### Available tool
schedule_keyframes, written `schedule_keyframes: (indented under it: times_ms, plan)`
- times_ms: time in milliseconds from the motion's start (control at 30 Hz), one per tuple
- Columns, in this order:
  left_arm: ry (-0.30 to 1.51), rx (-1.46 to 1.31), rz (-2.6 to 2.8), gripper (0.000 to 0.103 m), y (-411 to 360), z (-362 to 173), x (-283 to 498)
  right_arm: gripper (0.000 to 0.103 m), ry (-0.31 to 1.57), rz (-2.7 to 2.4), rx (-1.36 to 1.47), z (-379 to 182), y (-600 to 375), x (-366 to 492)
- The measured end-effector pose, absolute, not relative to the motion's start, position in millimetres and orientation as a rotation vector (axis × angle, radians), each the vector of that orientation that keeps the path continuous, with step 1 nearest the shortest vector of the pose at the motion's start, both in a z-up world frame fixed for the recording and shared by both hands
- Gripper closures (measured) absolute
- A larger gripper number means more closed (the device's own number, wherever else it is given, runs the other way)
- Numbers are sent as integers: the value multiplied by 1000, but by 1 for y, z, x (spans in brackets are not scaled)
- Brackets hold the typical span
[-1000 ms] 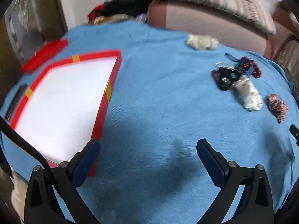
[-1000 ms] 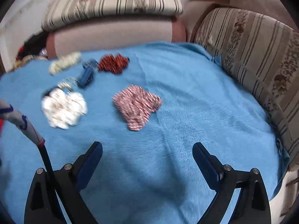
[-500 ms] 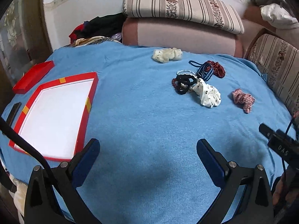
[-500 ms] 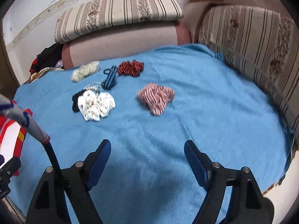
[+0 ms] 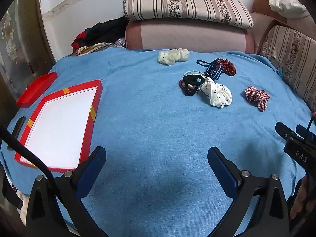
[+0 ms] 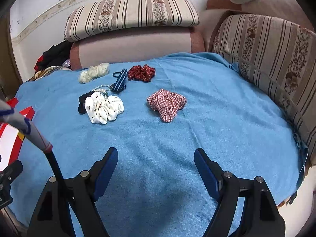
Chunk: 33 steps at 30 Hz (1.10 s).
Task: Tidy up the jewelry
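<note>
Both the left gripper [image 5: 157, 162] and right gripper [image 6: 156, 163] hover spread wide and empty over a blue cloth [image 5: 150, 118], the scrunchies [image 6: 104, 108] and bead bracelet [image 5: 192, 72] clustered well ahead of the fingers, the red tray [image 5: 92, 116] at left, striped cushions [image 6: 130, 15] behind.

You are over a surface draped in matt blue knit cloth [image 6: 197, 118]. The white dotted scrunchie [image 6: 103, 108] looks satiny, the red checked scrunchie [image 6: 166, 102] woven cotton. Your red box [image 5: 57, 122] shows smooth card with a white paper-like lining.
</note>
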<state>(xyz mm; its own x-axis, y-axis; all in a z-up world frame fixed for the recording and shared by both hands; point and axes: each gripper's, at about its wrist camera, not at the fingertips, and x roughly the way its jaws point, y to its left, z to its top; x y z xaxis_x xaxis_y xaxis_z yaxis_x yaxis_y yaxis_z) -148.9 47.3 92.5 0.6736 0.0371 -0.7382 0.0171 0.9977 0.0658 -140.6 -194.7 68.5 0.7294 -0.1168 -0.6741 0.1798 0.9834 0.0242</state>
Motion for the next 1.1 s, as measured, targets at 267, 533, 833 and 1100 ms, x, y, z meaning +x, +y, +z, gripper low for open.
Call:
schedule_keyframes:
  times_ms: [267, 533, 833, 1100]
  plan:
    - [864, 85, -23, 1, 37, 87, -145, 20, 740, -160, 49, 62, -194, -136]
    - [900, 59, -44, 1, 38, 82, -139, 20, 755, -168, 61, 57, -200, -131]
    - [942, 80, -66, 1, 30, 73, -131, 20, 781, -173, 71, 52, -209, -119]
    - [973, 81, -86, 1, 26, 69, -115, 20, 786, -162, 50, 52, -217, -103]
